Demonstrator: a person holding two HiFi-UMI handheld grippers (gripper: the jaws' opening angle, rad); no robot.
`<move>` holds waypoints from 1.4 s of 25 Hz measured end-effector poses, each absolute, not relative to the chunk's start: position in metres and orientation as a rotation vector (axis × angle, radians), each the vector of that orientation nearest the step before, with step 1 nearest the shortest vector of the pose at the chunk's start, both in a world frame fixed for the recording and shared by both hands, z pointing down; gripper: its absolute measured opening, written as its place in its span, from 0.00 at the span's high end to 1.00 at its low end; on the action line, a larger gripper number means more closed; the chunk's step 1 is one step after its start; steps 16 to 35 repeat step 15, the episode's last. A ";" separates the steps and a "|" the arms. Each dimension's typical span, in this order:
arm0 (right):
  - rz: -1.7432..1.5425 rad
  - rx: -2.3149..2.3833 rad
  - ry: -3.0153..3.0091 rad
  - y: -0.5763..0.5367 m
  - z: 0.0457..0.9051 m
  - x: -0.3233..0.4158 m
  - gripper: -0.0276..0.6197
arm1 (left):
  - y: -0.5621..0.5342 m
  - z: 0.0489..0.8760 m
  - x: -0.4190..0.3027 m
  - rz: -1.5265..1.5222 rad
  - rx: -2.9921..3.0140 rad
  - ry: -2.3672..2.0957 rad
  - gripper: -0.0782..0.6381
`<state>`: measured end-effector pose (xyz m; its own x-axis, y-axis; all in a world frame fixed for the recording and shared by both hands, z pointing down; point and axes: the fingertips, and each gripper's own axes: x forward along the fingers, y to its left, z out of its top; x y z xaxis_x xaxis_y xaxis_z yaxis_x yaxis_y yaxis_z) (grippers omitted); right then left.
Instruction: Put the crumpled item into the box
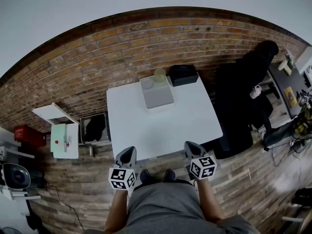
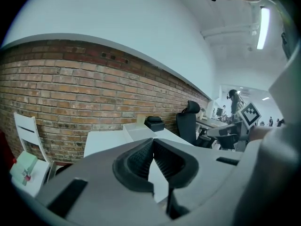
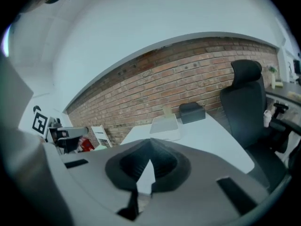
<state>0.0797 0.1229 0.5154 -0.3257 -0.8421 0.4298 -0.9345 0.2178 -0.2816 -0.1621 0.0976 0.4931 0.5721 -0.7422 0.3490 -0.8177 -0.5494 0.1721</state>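
Observation:
A white table [image 1: 161, 126] stands against a brick wall. At its far edge sit a pale, yellowish crumpled item [image 1: 160, 76], a shallow translucent grey box [image 1: 156, 92] just in front of it, and a black box [image 1: 183, 74] to the right. My left gripper [image 1: 127, 155] and right gripper [image 1: 191, 147] hover side by side at the table's near edge, both shut with nothing between the jaws. In the left gripper view the shut left gripper [image 2: 153, 147] points toward the grey box [image 2: 136, 133]. The right gripper view shows the right gripper [image 3: 150, 152] shut, with the crumpled item [image 3: 167, 111] far ahead.
A black office chair [image 1: 243, 96] stands right of the table, with a cluttered desk [image 1: 292, 91] beyond it. Left of the table are a dark bin [image 1: 95, 128], a white chair [image 1: 53, 113], a mint-green object [image 1: 59, 138] and a red crate [image 1: 29, 135].

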 end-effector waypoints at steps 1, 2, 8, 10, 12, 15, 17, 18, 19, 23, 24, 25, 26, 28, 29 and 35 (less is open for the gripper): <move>0.724 1.701 -2.290 0.122 0.515 0.078 0.95 | 0.096 0.495 -0.165 0.340 2.491 -1.275 0.88; 0.711 1.698 -2.282 0.122 0.516 0.077 0.95 | 0.095 0.496 -0.167 0.341 2.490 -1.272 0.88; 0.700 1.694 -2.241 0.122 0.524 0.074 0.95 | 0.084 0.497 -0.172 0.344 2.506 -1.274 0.88; 0.704 1.686 -2.239 0.121 0.525 0.073 0.95 | 0.083 0.499 -0.168 0.387 2.541 -1.269 0.88; 0.715 1.679 -2.246 0.120 0.526 0.071 0.95 | 0.084 0.501 -0.166 0.407 2.554 -1.260 0.88; 0.727 1.675 -2.257 0.115 0.525 0.070 0.95 | 0.082 0.504 -0.165 0.369 2.532 -1.238 0.88; 0.727 1.675 -2.257 0.115 0.525 0.070 0.95 | 0.082 0.504 -0.165 0.369 2.532 -1.238 0.88; 0.727 1.675 -2.257 0.115 0.525 0.070 0.95 | 0.082 0.504 -0.165 0.369 2.532 -1.238 0.88; 0.727 1.675 -2.257 0.115 0.525 0.070 0.95 | 0.082 0.504 -0.165 0.369 2.532 -1.238 0.88; 0.727 1.675 -2.257 0.115 0.525 0.070 0.95 | 0.082 0.504 -0.165 0.369 2.532 -1.238 0.88; 0.727 1.675 -2.257 0.115 0.525 0.070 0.95 | 0.082 0.504 -0.165 0.369 2.532 -1.238 0.88; 0.727 1.675 -2.257 0.115 0.525 0.070 0.95 | 0.082 0.504 -0.165 0.369 2.532 -1.238 0.88; 0.727 1.675 -2.257 0.115 0.525 0.070 0.95 | 0.082 0.504 -0.165 0.369 2.532 -1.238 0.88; 0.727 1.675 -2.257 0.115 0.525 0.070 0.95 | 0.082 0.504 -0.165 0.369 2.532 -1.238 0.88; 0.727 1.675 -2.257 0.115 0.525 0.070 0.95 | 0.082 0.504 -0.165 0.369 2.532 -1.238 0.88; 0.727 1.675 -2.257 0.115 0.525 0.070 0.95 | 0.082 0.504 -0.165 0.369 2.532 -1.238 0.88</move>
